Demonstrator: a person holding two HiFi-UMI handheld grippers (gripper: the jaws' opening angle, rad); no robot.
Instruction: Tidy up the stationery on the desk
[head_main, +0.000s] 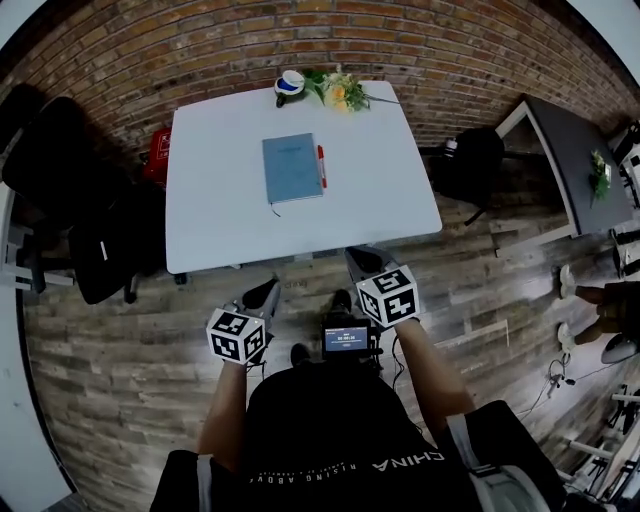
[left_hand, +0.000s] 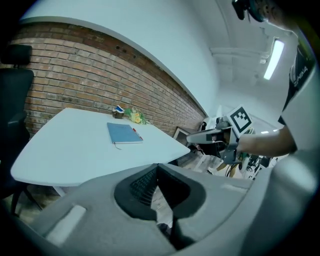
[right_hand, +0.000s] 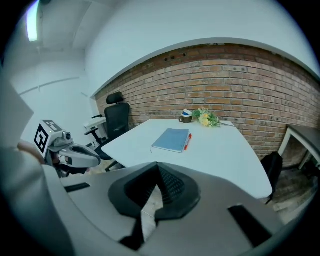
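A blue notebook (head_main: 292, 168) lies in the middle of the white desk (head_main: 220, 220), with a red pen (head_main: 321, 164) along its right edge. The notebook (left_hand: 124, 133) and the pen (left_hand: 136, 132) also show in the left gripper view, and the notebook (right_hand: 171, 140) and pen (right_hand: 187, 142) in the right gripper view. My left gripper (head_main: 268, 293) and right gripper (head_main: 358, 260) hang short of the desk's near edge, both shut and empty. The left gripper's jaws (left_hand: 157, 172) meet, as do those of the right gripper (right_hand: 157, 174).
A mug (head_main: 290, 86) and a small bunch of flowers (head_main: 338, 91) stand at the desk's far edge by the brick wall. Black office chairs (head_main: 75, 200) sit left of the desk, a black chair (head_main: 472, 160) to its right. A second dark desk (head_main: 570, 160) stands at right.
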